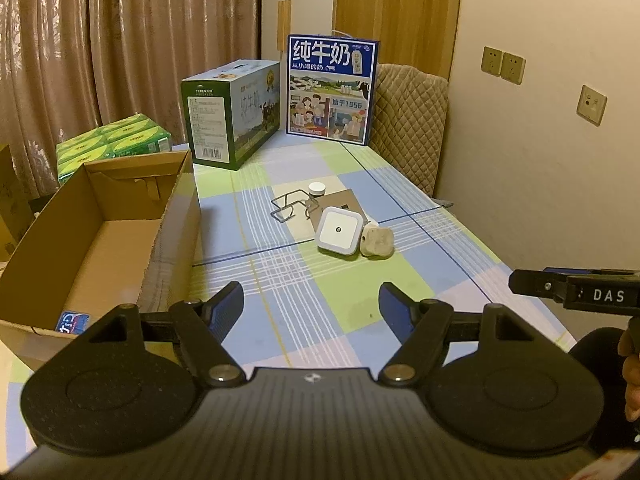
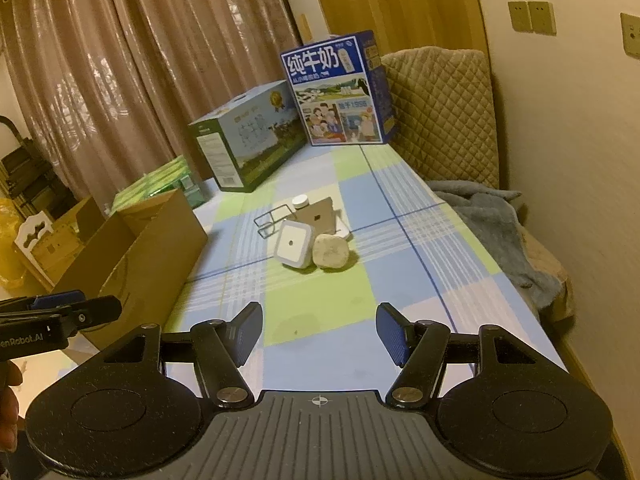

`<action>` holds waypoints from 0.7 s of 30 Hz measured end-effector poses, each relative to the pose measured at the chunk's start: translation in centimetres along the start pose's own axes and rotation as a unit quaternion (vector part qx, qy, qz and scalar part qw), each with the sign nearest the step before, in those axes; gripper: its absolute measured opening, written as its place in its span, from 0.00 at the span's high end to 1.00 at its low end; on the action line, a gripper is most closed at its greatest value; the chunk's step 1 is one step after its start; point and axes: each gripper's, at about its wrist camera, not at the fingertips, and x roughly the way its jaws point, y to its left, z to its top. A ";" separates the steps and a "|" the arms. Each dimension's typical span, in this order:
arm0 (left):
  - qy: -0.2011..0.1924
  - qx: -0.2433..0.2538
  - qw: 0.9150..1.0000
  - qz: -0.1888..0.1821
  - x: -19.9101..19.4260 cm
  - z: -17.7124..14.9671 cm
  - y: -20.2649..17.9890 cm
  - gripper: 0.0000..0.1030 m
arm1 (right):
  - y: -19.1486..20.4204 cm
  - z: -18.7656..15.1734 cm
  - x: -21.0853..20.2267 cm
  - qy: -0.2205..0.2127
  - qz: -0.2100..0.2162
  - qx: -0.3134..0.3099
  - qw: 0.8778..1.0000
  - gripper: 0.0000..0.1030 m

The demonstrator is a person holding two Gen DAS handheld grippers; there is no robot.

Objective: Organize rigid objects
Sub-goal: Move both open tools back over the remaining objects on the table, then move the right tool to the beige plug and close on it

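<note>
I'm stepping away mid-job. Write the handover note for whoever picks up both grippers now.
Left gripper: open, empty, above the checked tablecloth, short of the pile.
Right gripper: open, empty, alongside, also short of the pile.
Things: white square night light leaning against the beige pebble-shaped piece; behind them a flat brown card, a wire rack and a small white-capped jar.
Cardboard box stands open at the left; only a small blue item shows in its near corner.
Done: nearly nothing visible.
Left: move the pile, presumably into the box.
</note>
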 end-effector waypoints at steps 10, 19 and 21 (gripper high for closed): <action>0.006 0.000 1.000 0.001 1.7 0.2 -0.2 0.29 | -0.6 -0.2 0.9 0.006 -0.011 -0.007 1.000 0.42; 0.010 -0.006 1.000 0.001 4.7 0.6 -0.2 0.29 | -1.2 0.2 2.7 0.005 -0.018 -0.029 0.999 0.42; 0.011 -0.008 1.000 0.002 5.6 0.7 -0.2 0.29 | -1.3 0.4 3.4 0.005 -0.018 -0.035 0.999 0.42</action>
